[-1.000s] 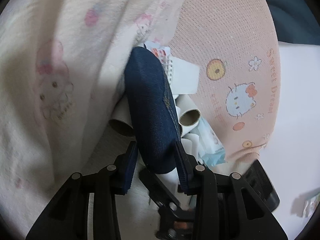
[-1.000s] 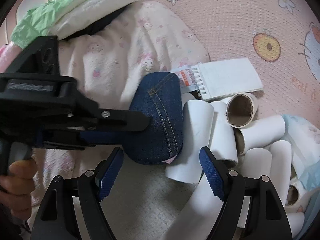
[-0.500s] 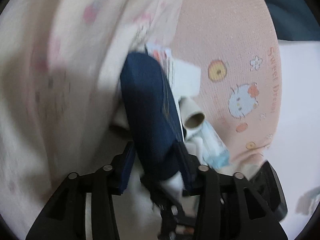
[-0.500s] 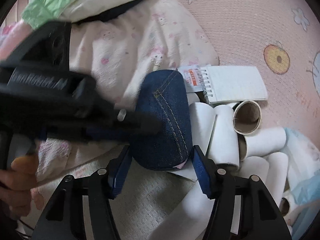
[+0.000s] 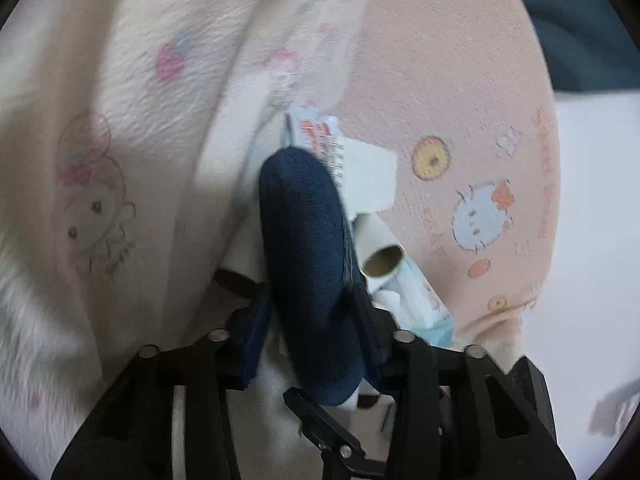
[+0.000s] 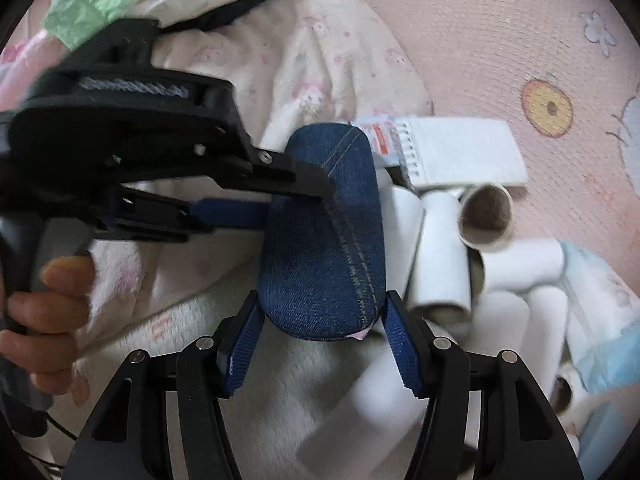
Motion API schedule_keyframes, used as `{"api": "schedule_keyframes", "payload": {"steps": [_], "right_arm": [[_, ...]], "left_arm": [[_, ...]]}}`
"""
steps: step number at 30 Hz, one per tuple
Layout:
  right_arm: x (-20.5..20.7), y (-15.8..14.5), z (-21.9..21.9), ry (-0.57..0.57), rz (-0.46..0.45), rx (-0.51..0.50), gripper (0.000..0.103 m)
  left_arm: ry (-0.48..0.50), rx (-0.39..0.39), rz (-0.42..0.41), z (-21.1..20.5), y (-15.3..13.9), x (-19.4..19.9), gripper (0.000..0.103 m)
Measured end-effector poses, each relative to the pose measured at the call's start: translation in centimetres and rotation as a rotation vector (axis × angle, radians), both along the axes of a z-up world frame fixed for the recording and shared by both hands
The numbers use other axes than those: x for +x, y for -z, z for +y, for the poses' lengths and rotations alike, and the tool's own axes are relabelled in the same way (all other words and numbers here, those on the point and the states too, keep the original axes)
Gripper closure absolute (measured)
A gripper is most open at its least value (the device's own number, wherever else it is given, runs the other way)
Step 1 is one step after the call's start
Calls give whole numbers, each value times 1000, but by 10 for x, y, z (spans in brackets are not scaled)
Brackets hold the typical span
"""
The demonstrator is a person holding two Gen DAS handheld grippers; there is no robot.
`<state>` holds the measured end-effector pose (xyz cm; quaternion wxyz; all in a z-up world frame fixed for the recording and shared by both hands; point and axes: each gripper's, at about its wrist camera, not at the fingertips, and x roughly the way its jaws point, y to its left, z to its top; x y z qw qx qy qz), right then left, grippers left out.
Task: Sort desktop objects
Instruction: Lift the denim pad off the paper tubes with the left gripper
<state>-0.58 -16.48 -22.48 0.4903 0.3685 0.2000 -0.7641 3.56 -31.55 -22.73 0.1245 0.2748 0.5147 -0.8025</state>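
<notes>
Denim case [image 6: 324, 236]: lay on a cream blanket [image 6: 280, 400] beside cardboard tubes [image 6: 440, 256] and a spiral notepad [image 6: 456, 152]. Left gripper [image 6: 296, 192] had just closed, clamping its far half. Right gripper [image 6: 320, 344] had just closed around its near end, pads against its sides.

Both wrist views close, share denim pouch [image 5: 308, 264]

A home bedroom was indicated: a cartoon-printed pink sheet [image 6: 500, 40] and a fleece blanket [image 5: 120, 160] were seen beyond the tongs.
</notes>
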Motion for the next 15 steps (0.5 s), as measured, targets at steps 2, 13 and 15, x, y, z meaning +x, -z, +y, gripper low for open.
{"api": "schedule_keyframes", "payload": {"steps": [2,13,15], "right_arm": [[4,-3,7,17,-17,5,56],[2,1,36,76,-162,-53,64],[5,0,37,49,-151,-44,64]], "left_arm": [[44,-74,31,10,-17,4,66],[93,38,39,25,-10,2,66],[82,47,26,25,-8,4,66]]}}
